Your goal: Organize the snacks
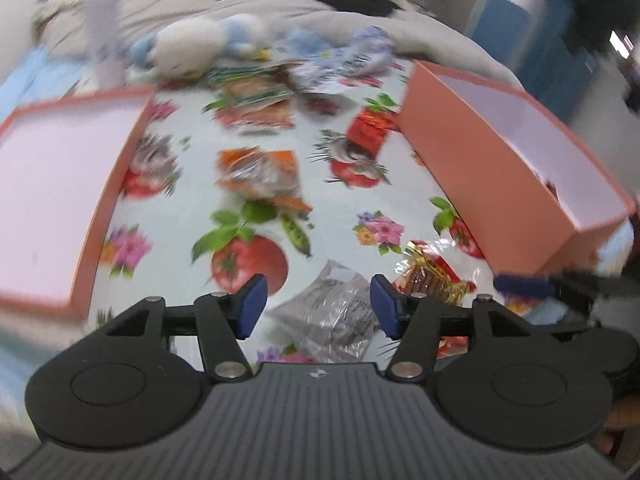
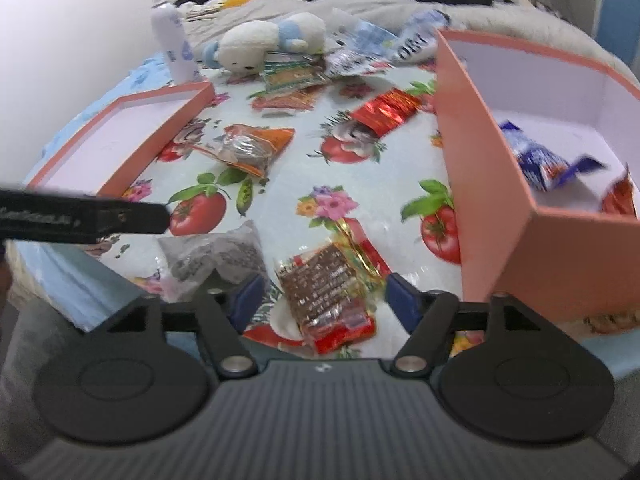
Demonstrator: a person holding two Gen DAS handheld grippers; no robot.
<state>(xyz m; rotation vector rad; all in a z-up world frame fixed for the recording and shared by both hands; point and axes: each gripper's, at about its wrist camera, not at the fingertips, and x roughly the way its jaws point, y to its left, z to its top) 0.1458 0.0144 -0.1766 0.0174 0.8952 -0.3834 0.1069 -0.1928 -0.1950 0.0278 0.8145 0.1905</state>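
On the fruit-and-flower printed tablecloth (image 1: 336, 216), seen from the left wrist, the left gripper (image 1: 318, 306) hangs with its blue pads well apart and nothing pressed between them; a grey snack packet (image 1: 332, 320) lies on the cloth in the gap below, free of both pads. Just to its right lies a red-and-gold packet (image 1: 432, 280). An orange packet (image 1: 262, 172) sits farther up the middle, and a red foil packet (image 1: 366, 128) near the deep pink box (image 1: 480, 168) on the right. A shallow pink lid (image 1: 60, 184) lies on the left. This view is blurred.

From the right wrist, the right gripper (image 2: 326, 300) also stands wide, gripping nothing; the red-and-gold packet (image 2: 328, 292) lies flat on the cloth between its fingers, and whether a pad touches it I cannot tell. The grey packet (image 2: 218, 256) is just to its left, under the black finger of the left gripper (image 2: 132, 216). The deep box (image 2: 520, 216) on the right holds a blue packet (image 2: 540, 164) and an orange one (image 2: 620, 200). Beyond lie more packets, a white plush toy (image 2: 264, 42) and a white bottle (image 2: 174, 40).
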